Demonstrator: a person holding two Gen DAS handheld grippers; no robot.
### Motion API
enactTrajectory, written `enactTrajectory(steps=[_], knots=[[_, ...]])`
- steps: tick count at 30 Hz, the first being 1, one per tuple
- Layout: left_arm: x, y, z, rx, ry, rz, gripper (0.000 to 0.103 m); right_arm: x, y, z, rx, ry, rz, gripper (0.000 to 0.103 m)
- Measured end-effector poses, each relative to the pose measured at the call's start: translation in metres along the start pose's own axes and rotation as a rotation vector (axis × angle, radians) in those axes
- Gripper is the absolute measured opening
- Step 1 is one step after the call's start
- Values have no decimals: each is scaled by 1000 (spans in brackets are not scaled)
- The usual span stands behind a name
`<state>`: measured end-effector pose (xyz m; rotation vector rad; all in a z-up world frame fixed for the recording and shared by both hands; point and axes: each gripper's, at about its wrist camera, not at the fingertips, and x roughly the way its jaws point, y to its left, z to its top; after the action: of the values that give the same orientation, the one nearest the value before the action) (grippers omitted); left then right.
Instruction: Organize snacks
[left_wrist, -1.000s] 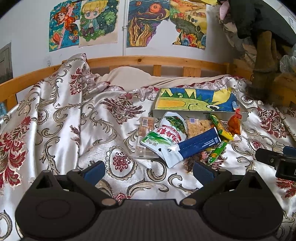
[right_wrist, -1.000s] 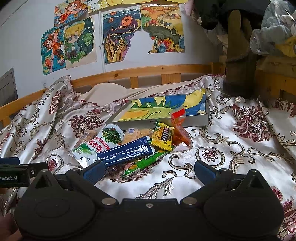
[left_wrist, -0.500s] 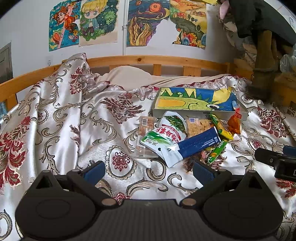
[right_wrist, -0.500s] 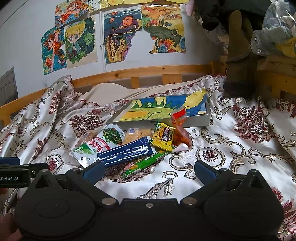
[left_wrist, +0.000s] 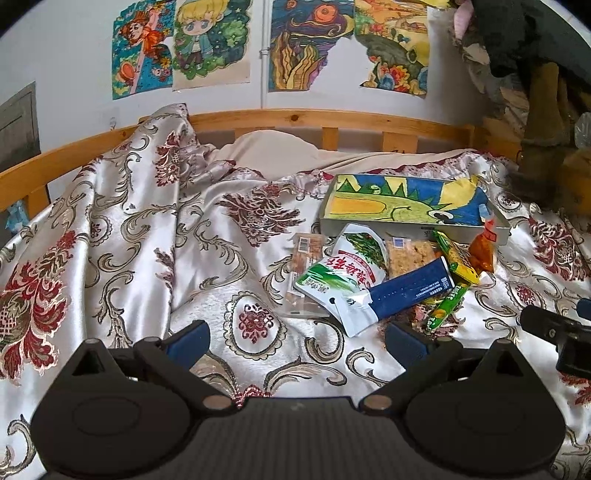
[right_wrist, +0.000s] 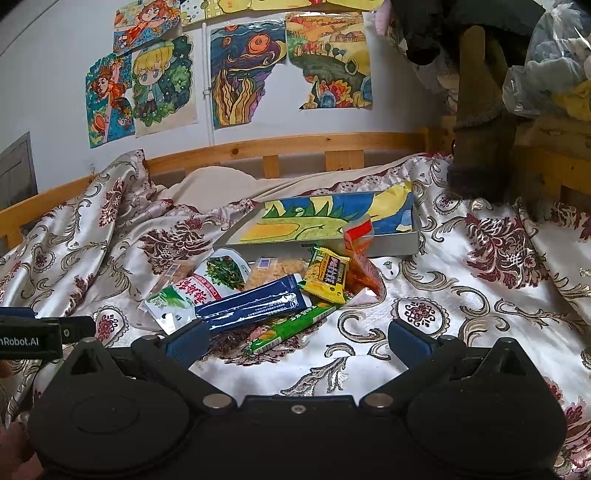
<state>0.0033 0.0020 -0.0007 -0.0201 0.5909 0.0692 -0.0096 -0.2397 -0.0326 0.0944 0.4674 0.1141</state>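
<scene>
A heap of snack packets lies on the patterned bedspread: a white-and-green pouch, a long blue packet, a yellow packet, a green stick packet and an orange-red bag. Just behind them sits a shallow grey box lined with a dinosaur drawing. My left gripper is open, low over the spread short of the heap. My right gripper is open too, its left fingertip beside the blue packet's near end.
A wooden bed rail runs along the back under wall drawings. Clothes and a brown boot pile at the right rear. The spread bunches into a high fold on the left. Part of a hand shows bottom left.
Both views have crept slightly closer to the snack heap; nothing was taken hold of or shifted.
</scene>
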Motion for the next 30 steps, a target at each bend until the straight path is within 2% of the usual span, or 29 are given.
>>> enactTrajectory(steps=[13,21,30], knots=[[-15,-4,8,-4,-43,61,103,-7,3,3,-26,-21,-2,102],[-26,-11,28,-12,-89,91,103,-22,3,21,-32,-73,28,102],[-28,-17,42,-1,-120,111,103,-20,-4,37,-71,-103,47,102]])
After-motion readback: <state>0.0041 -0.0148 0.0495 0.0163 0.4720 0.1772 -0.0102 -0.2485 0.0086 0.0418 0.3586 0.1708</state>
